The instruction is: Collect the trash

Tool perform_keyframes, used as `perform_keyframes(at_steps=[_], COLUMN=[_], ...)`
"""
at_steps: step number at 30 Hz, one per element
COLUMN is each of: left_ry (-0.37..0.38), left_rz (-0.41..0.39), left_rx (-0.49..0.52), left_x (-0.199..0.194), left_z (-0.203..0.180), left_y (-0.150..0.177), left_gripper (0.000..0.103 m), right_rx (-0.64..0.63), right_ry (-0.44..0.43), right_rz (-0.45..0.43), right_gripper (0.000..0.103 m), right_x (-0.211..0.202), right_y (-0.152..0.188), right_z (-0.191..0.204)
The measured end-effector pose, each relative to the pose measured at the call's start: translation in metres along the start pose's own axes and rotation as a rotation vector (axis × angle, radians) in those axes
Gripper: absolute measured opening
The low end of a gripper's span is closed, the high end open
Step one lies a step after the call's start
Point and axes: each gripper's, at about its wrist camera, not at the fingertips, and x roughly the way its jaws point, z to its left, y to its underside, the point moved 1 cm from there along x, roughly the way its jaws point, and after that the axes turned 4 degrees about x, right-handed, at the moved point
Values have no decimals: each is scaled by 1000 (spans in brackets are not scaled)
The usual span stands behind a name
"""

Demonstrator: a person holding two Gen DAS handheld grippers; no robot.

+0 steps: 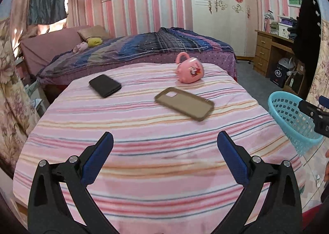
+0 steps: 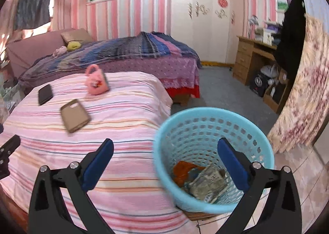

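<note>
My right gripper (image 2: 165, 164) jaws wide apart, empty, over round light-blue perforated plastic basket (image 2: 213, 116) beside bed edge for easy drops. Crumpled wrappers (image 2: 202, 180) lie inside. My left gripper (image 1: 164, 160) spread, empty, above pink-striped bedspread (image 1: 144, 122).

A striped cloth (image 1: 144, 151) covers the surface. On it lie 3 things, well apart: a black phone (image 1: 105, 85), a tan case (image 1: 184, 104), and a pink mug (image 1: 189, 68) tipped over.
</note>
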Motion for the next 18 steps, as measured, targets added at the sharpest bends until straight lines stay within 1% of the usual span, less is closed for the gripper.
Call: perform_keyframes(at_steps=[4, 8, 11, 15, 18], left_ry=[-16, -20, -21, -19, -19], left_rz=[-7, -12, -21, -41, -52], left_rx=[-40, -41, -25, -26, -34], left_x=[-7, -11, -15, -22, -24], left_z=[19, 29, 31, 33, 36], left_y=[11, 16, 18, 16, 16], left_gripper=[98, 98, 98, 98, 98], right_rx=[-26, -47, -70, -92, -94], right_ry=[-14, -26, -31, -33, -38], right_rz=[-18, -30, -26, -34, -40], right_gripper=[98, 98, 98, 98, 98], right_x=[-11, -27, -39, -46, -47], right_y=[10, 19, 21, 19, 25], right_z=[21, 43, 61, 75, 79])
